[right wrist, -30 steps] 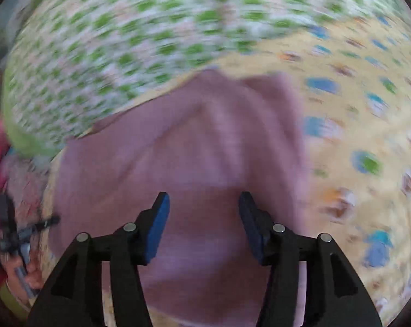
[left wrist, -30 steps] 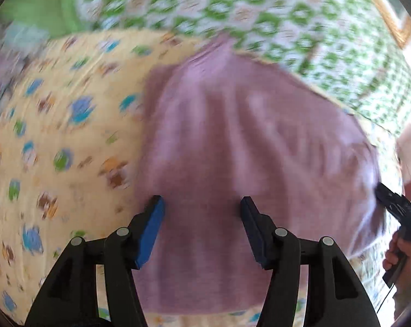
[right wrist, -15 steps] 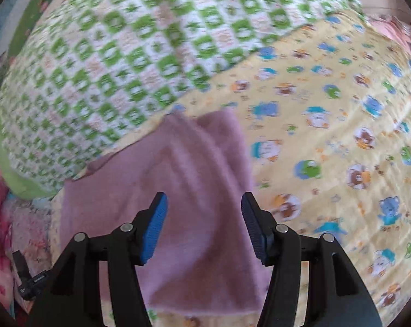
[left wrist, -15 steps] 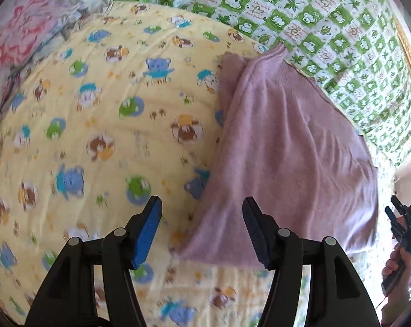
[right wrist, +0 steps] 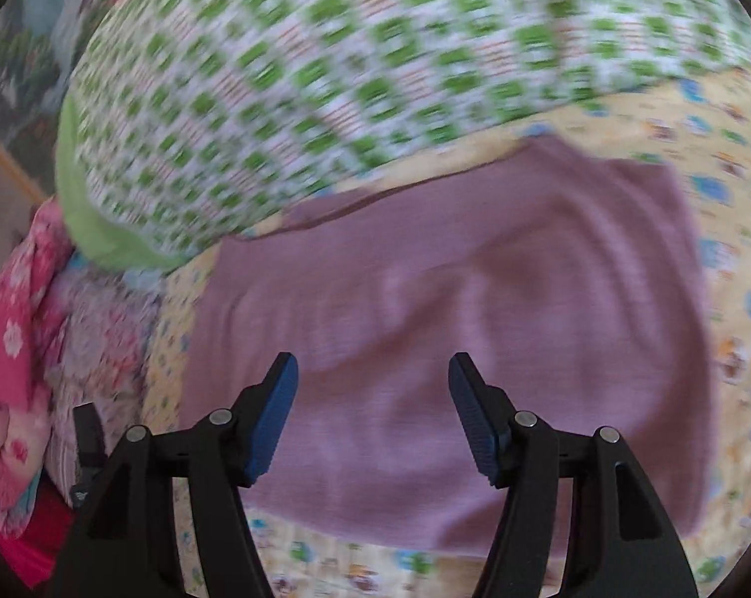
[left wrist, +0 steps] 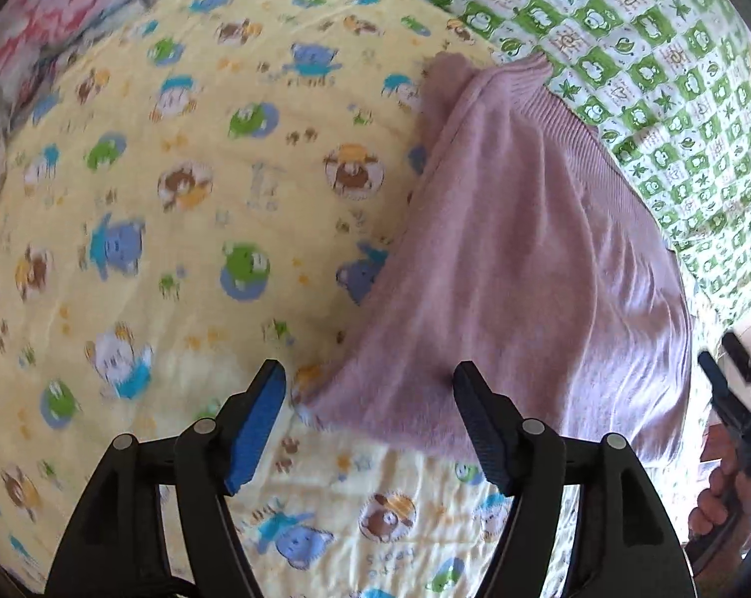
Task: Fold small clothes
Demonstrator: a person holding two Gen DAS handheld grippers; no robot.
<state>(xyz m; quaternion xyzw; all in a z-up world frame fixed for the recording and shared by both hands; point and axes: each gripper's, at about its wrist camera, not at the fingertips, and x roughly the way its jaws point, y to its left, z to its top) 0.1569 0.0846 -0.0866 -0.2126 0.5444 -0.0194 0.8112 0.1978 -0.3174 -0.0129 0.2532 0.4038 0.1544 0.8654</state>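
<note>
A yellow quilt printed with cartoon animals covers the bed, with a green-and-white checked blanket bunched at its far edge. The folded mauve knit garment lies flat on the quilt, toward two o'clock in the left wrist view. The left gripper hovers over its near corner, jaws opening, clasping nothing. The right gripper, jaws also opening, hangs above the garment, apparently clear of it, though that view is blurred.

mauve knit garment, yellow cartoon-animal sheet, green-and-white checked quilt
</note>
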